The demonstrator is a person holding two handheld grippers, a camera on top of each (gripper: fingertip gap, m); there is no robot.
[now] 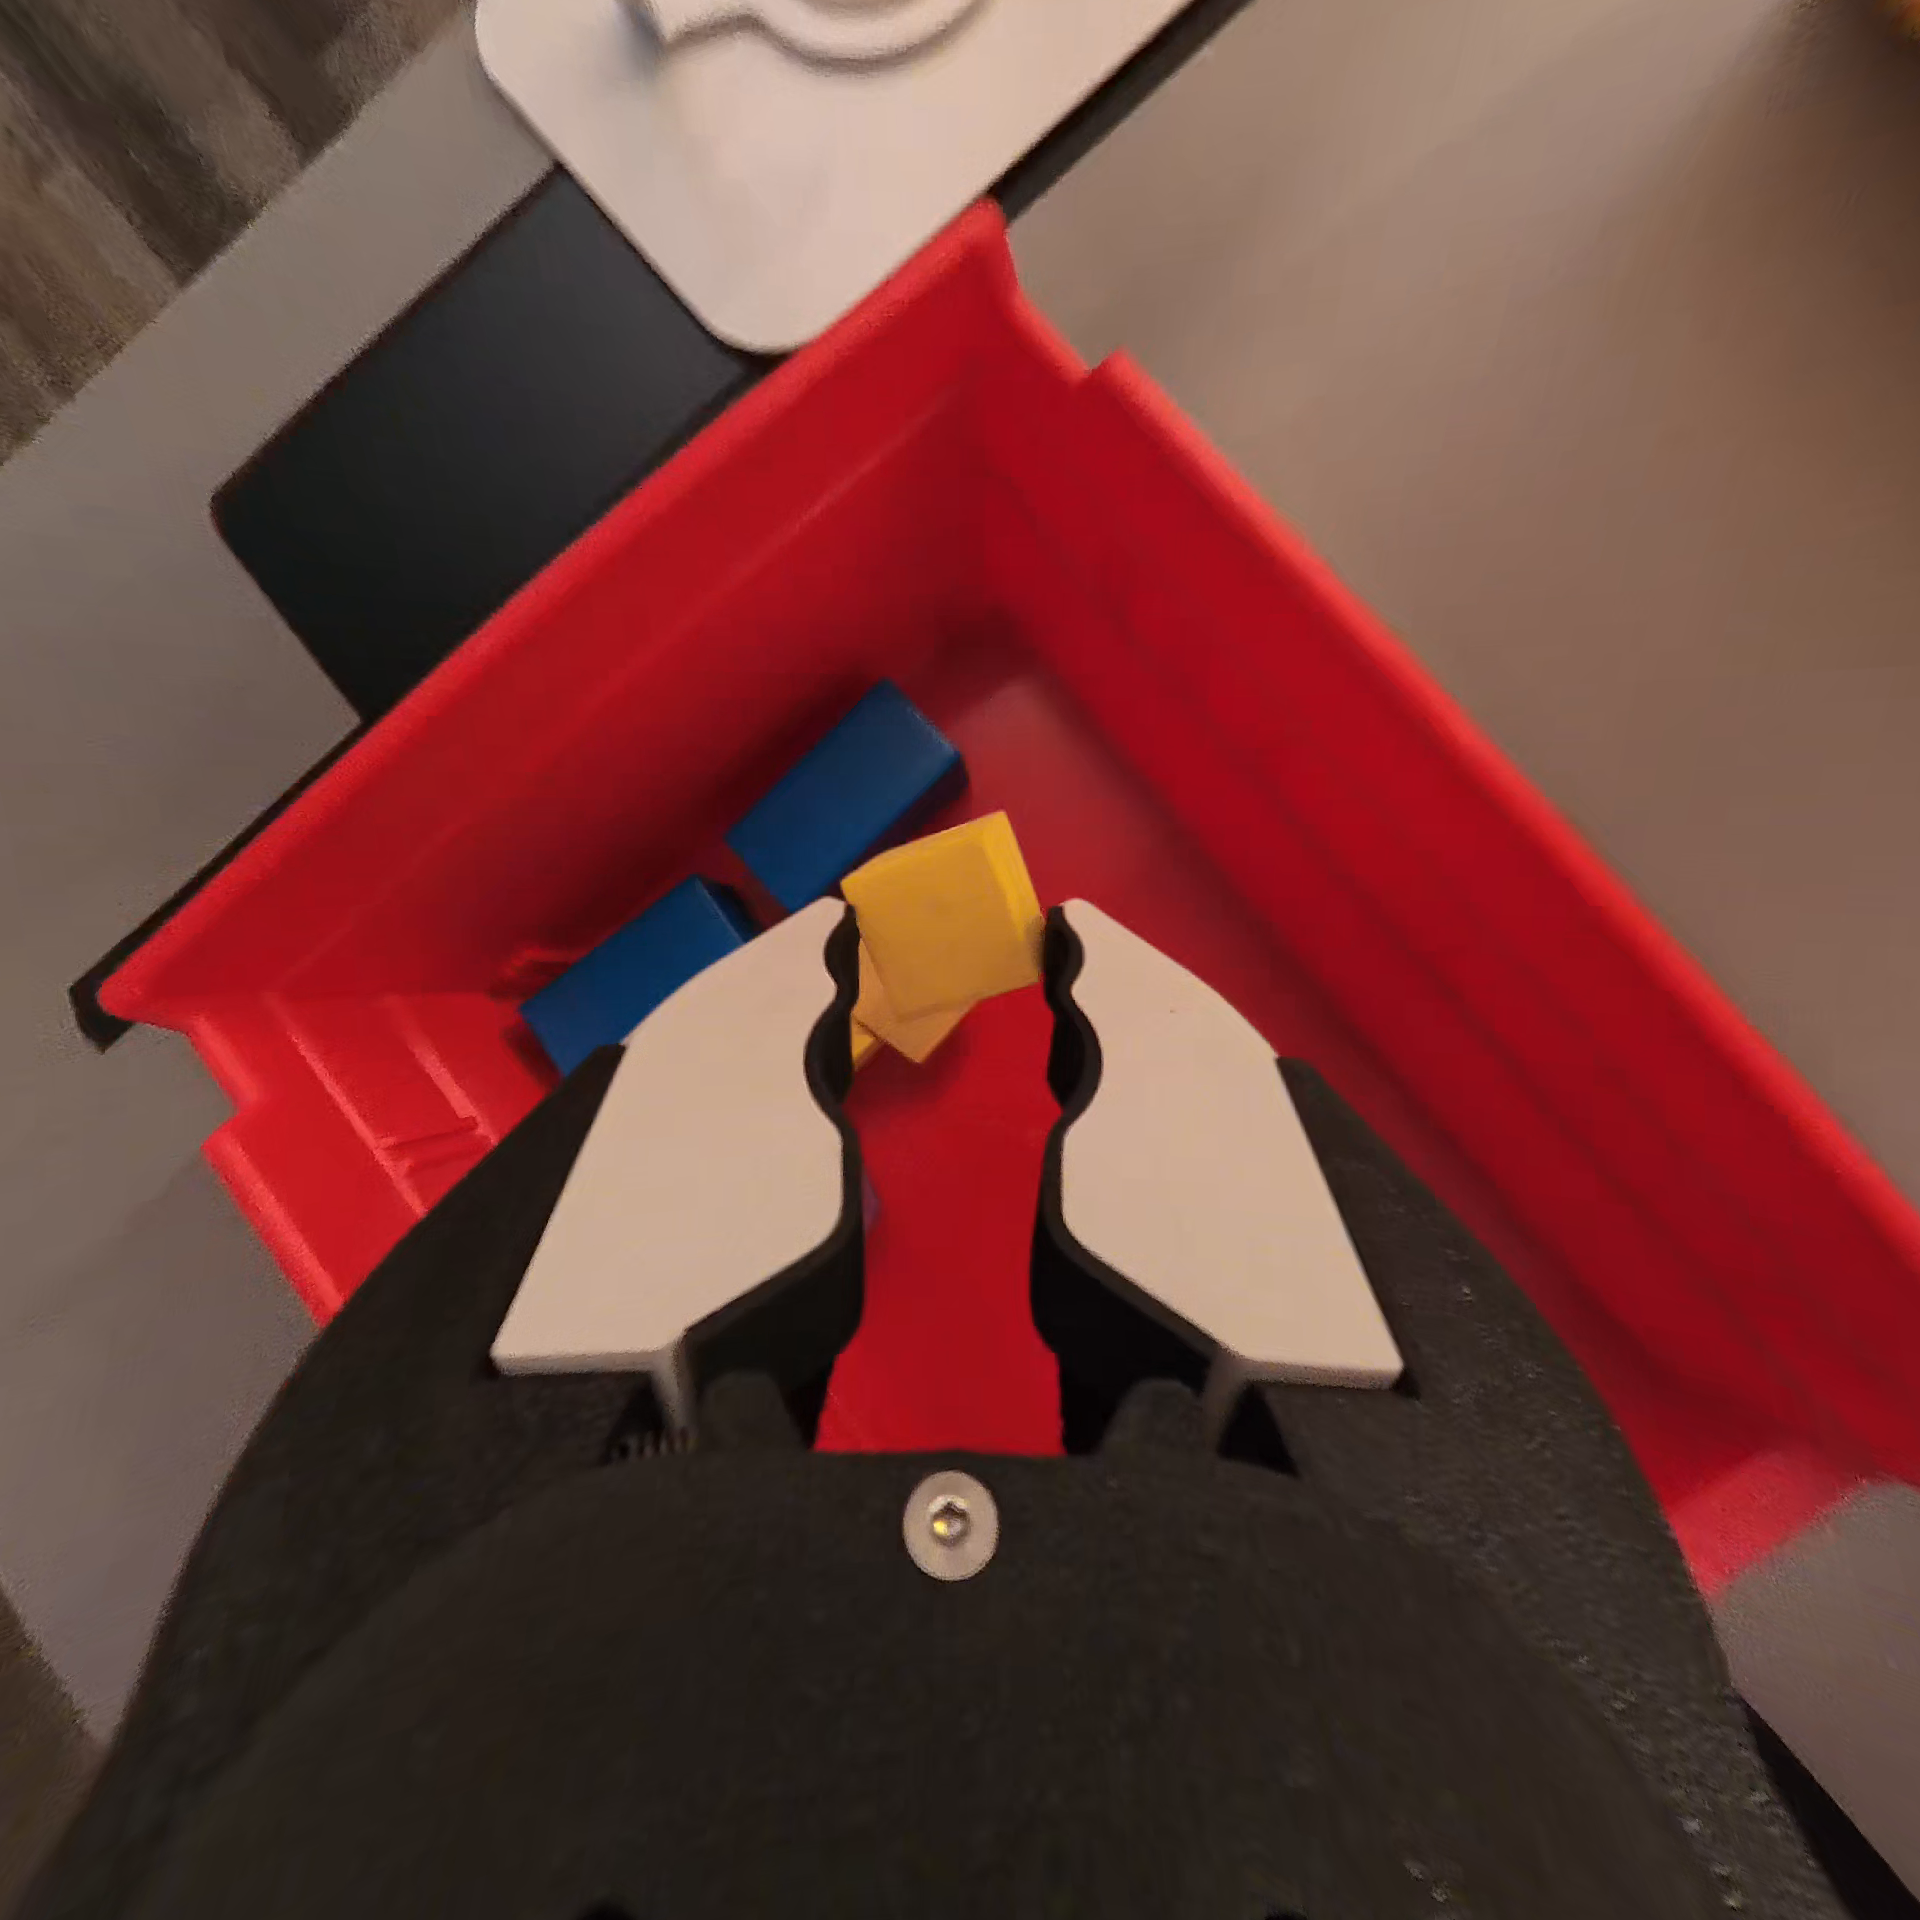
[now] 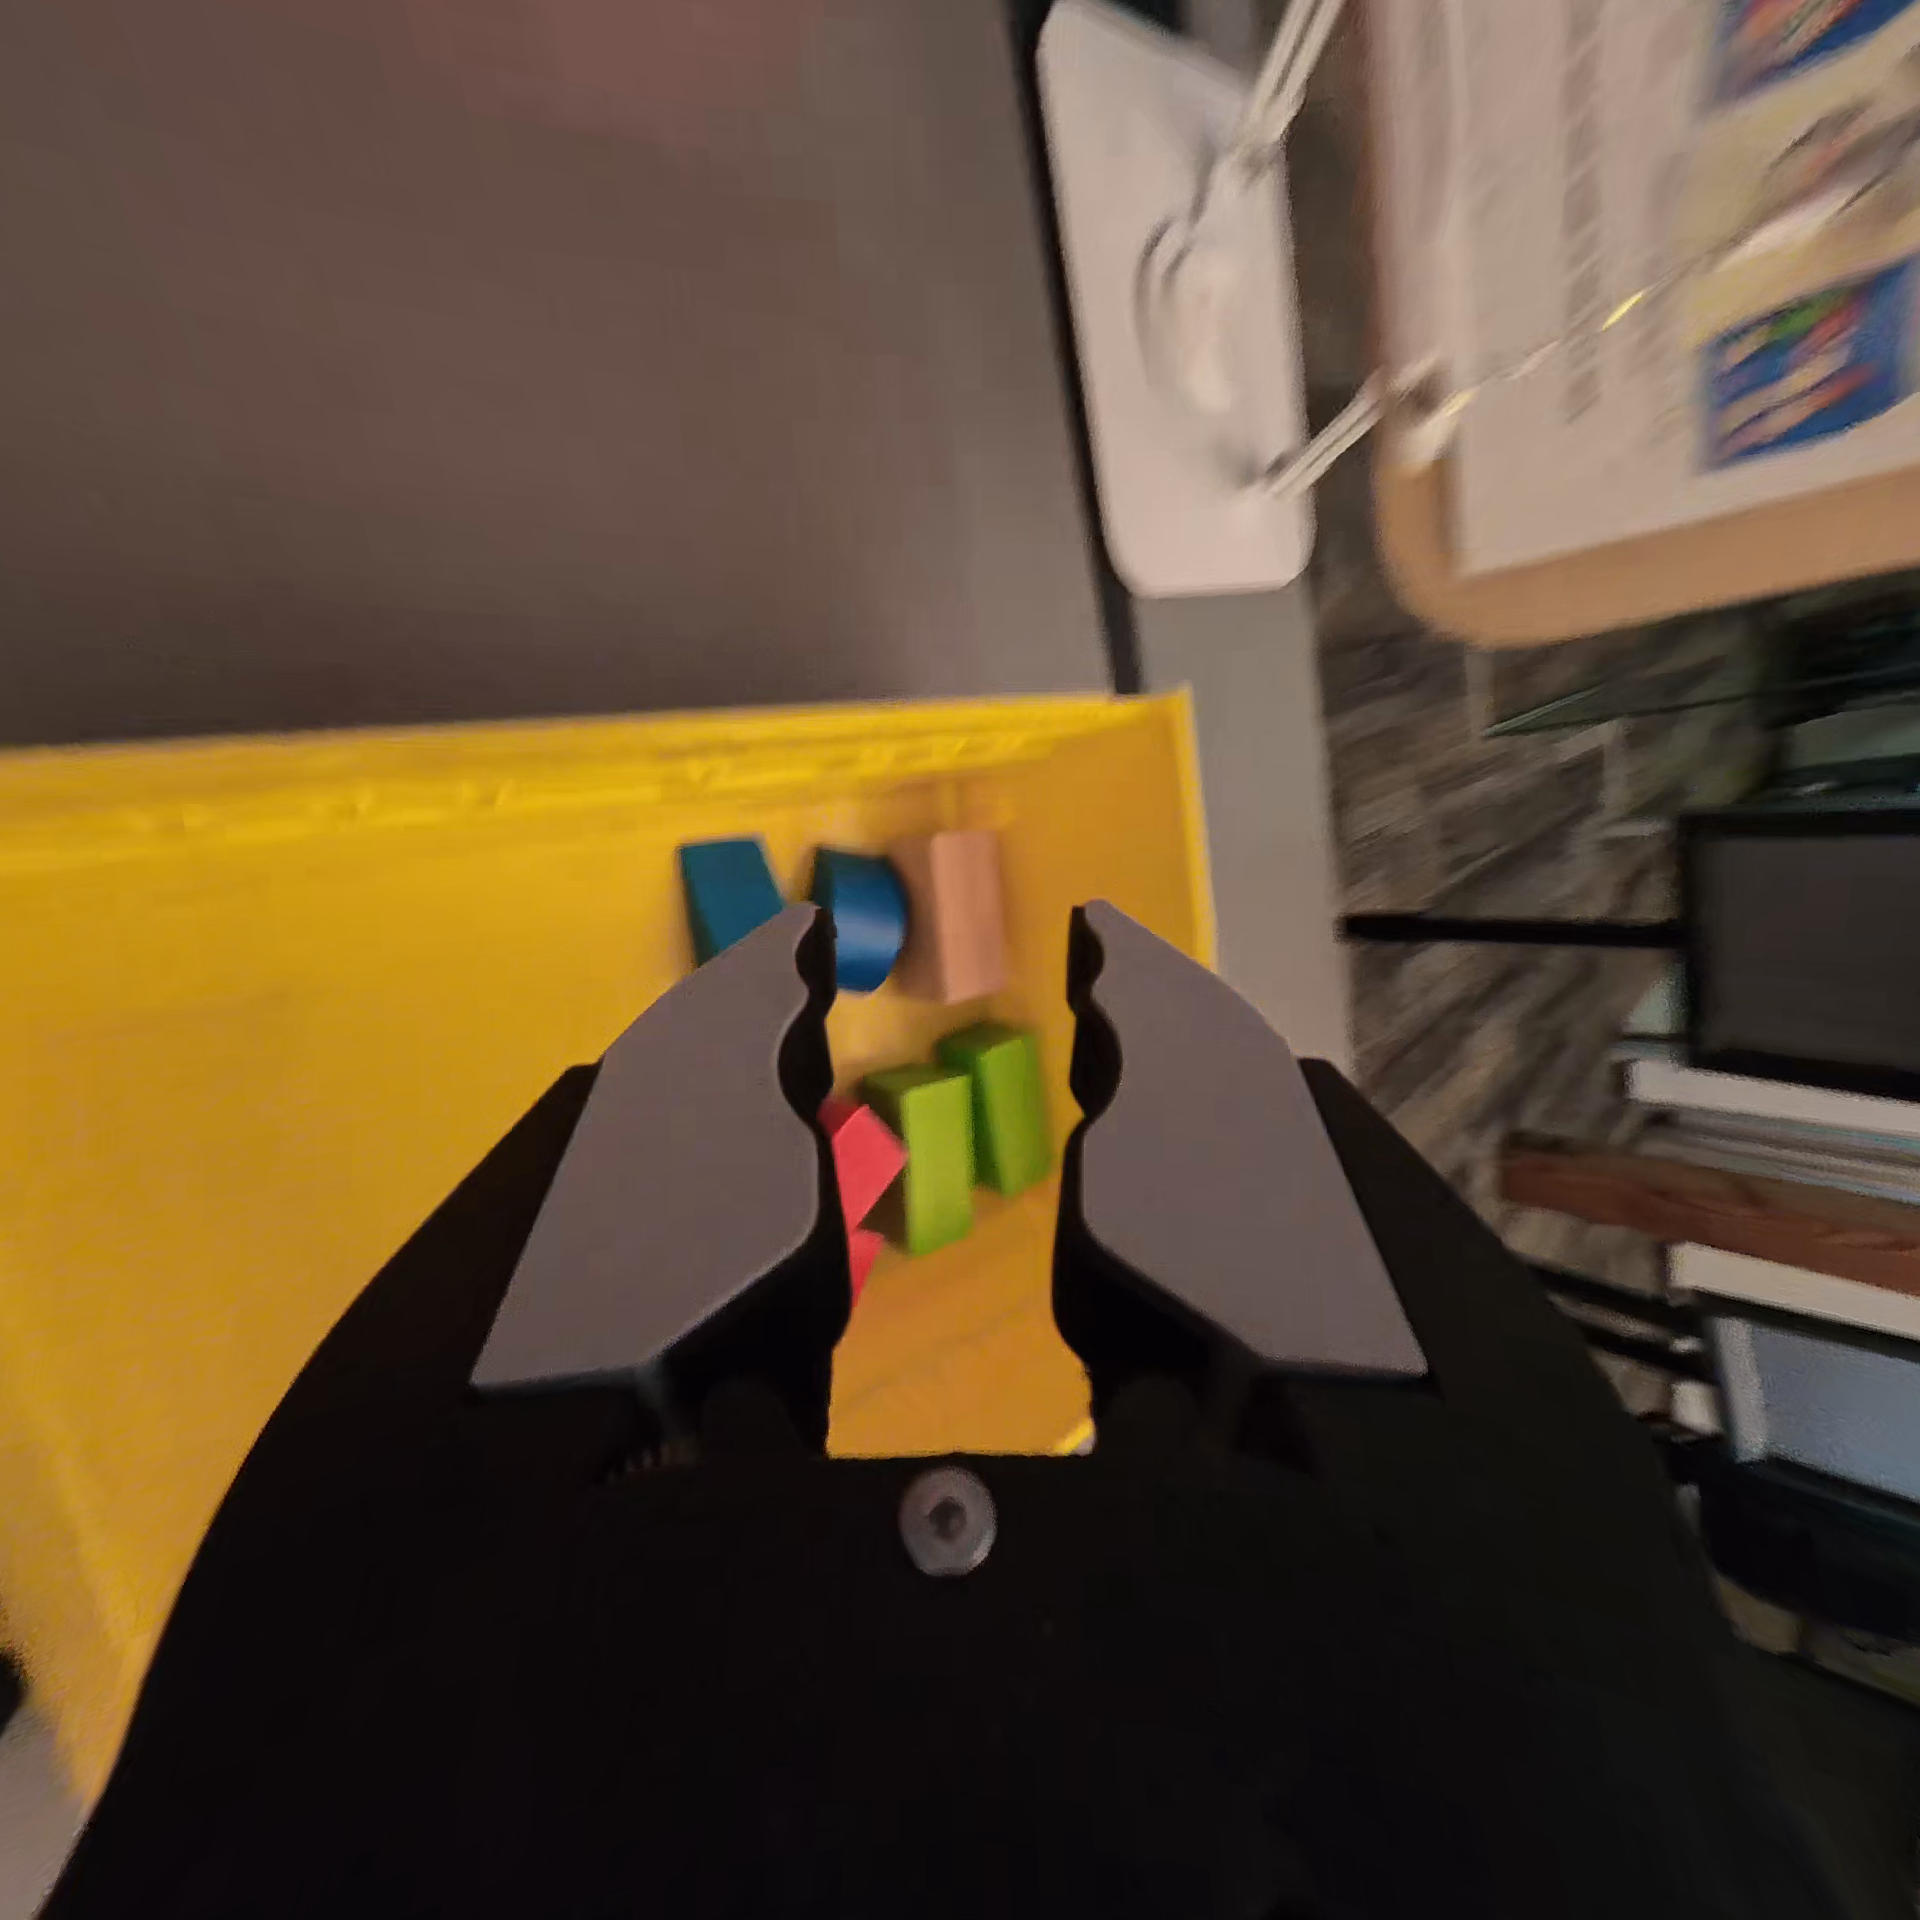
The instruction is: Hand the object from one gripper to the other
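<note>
Grey tabletop (image 1: 1455, 312) under both views, with motion blur throughout. Beyond the tabletop edge in the right wrist view: dark patterned floor, a stack of books and boxes, a pale board with coloured prints.

Left wrist view: red bin (image 1: 1299, 831) set diagonally on the tabletop, a black flat pad (image 1: 468, 468) just behind it and a pale grey plate (image 1: 790, 177) overlapping the pad's far corner. Two blue blocks (image 1: 842, 800) lie side by side on the bin floor near its far wall. Yellow block (image 1: 940, 914) sits at the tips of the left claw (image 1: 948, 925), tilted; a second yellow piece (image 1: 914, 1029) shows just below it. Left claw fingers (image 1: 707, 1143) stand narrowly apart, the yellow block spanning the gap at the tips and appearing to touch both pads; blur prevents telling whether it is clamped or merely resting in the bin between them.

Right wrist view: yellow bin (image 2: 312, 987) on the tabletop. Inside, near its right wall: a teal wedge (image 2: 727, 894), a blue half-cylinder (image 2: 862, 925), a tan block (image 2: 966, 914), two green blocks (image 2: 966, 1122) upright side by side, and red triangular pieces (image 2: 860, 1153) touching the nearer green one. Right claw (image 2: 951, 925) hangs above the bin, fingers parted moderately, nothing between them.
</note>
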